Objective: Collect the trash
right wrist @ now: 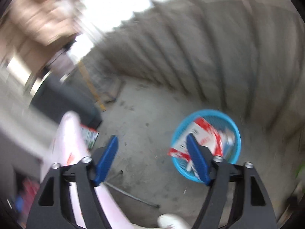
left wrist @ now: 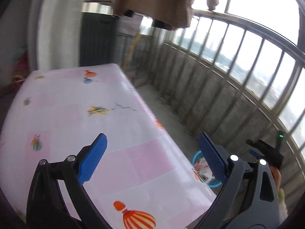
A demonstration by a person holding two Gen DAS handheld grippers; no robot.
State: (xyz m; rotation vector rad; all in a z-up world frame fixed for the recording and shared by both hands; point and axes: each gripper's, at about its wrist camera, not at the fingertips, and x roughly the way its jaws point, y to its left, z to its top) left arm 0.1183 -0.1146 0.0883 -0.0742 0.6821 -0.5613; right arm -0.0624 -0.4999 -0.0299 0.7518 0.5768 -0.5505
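My left gripper stands wide apart with nothing between its blue pads, hanging over the near corner of the table, whose pink cloth is printed with hot-air balloons. No trash shows on that cloth from this view. At about four o'clock from the left gripper, past the table edge and down on the concrete floor, I see the rim of the blue basket with red-and-white wrappers in it.

My right gripper is also spread wide and empty. At two o'clock from its midpoint sits the blue basket, with the red-and-white packaging lying inside and one piece hanging over its rim. The right pad overlaps the basket in the picture. At nine o'clock the pink cloth's edge hangs down. Farther off, at twelve o'clock, stands the grey balcony wall, and a brown coat hangs above the railing.
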